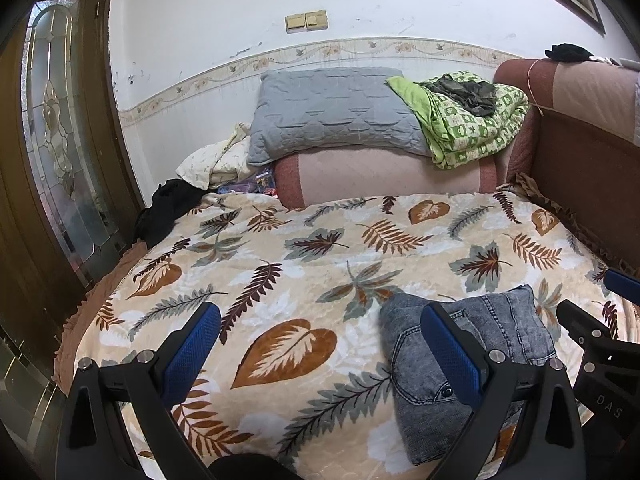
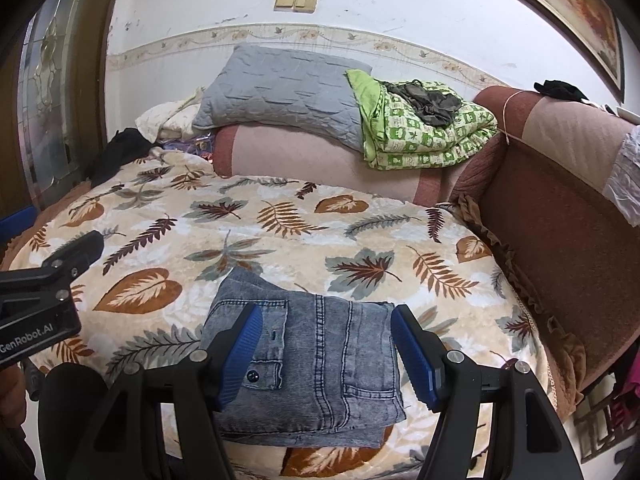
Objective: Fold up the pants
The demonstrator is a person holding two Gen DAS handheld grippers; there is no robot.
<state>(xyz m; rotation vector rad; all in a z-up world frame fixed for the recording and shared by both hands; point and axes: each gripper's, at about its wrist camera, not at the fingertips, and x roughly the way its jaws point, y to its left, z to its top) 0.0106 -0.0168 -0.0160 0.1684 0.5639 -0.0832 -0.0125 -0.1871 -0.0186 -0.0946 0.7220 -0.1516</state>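
Pants (image 2: 308, 364): folded compact on bed blanket (image 2: 280, 216). Our left hand-held gripper (image 1: 320, 344) and right hand-held gripper (image 2: 326, 352) hover wide, empty; we judge squaring edges remains.

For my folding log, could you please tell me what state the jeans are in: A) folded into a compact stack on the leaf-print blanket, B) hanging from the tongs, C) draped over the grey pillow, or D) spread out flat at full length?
A: the jeans lie folded on the leaf-print blanket.
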